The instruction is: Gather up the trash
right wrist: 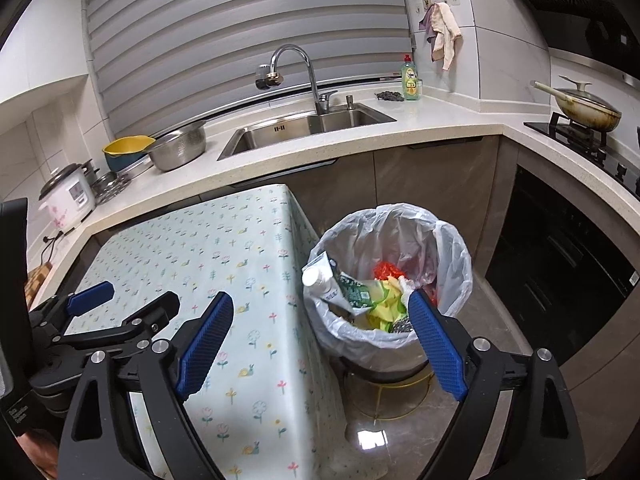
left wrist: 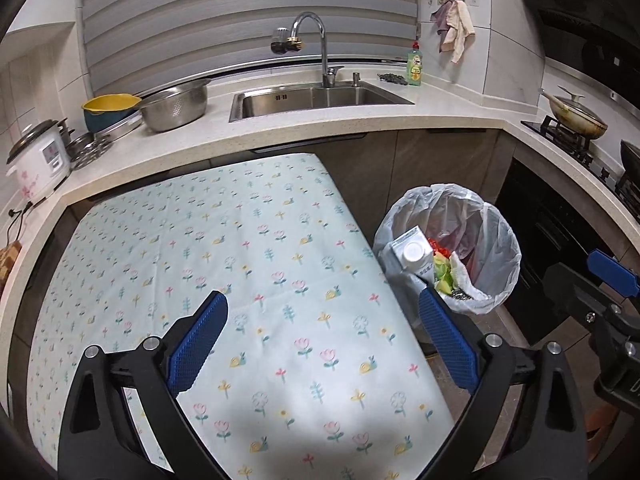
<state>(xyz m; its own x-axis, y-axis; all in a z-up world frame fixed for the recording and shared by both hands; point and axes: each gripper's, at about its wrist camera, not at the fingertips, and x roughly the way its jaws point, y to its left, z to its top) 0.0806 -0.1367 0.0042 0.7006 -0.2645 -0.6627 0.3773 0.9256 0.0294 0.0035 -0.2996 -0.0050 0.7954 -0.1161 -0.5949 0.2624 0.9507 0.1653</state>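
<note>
A trash bin (right wrist: 452, 256) lined with a clear plastic bag stands on the floor to the right of the table; it also shows in the left wrist view (left wrist: 504, 240). Inside lie a white carton (right wrist: 320, 280), a green wrapper (right wrist: 358, 296), yellow-green scraps (right wrist: 386, 304) and red plastic (right wrist: 386, 270). My left gripper (left wrist: 324, 324) is open and empty above the table with the floral cloth (left wrist: 240, 260). My right gripper (right wrist: 322, 322) is open and empty, held above the bin's near left rim and the table's right edge (right wrist: 296, 280).
The counter (left wrist: 320, 128) wraps around behind with a sink (left wrist: 316, 98), a steel colander (left wrist: 176, 108), a yellow bowl (left wrist: 110, 106) and a rice cooker (left wrist: 38, 160). A stove with a pan (left wrist: 576, 116) is at right. Dark oven fronts (right wrist: 560, 280) stand beside the bin.
</note>
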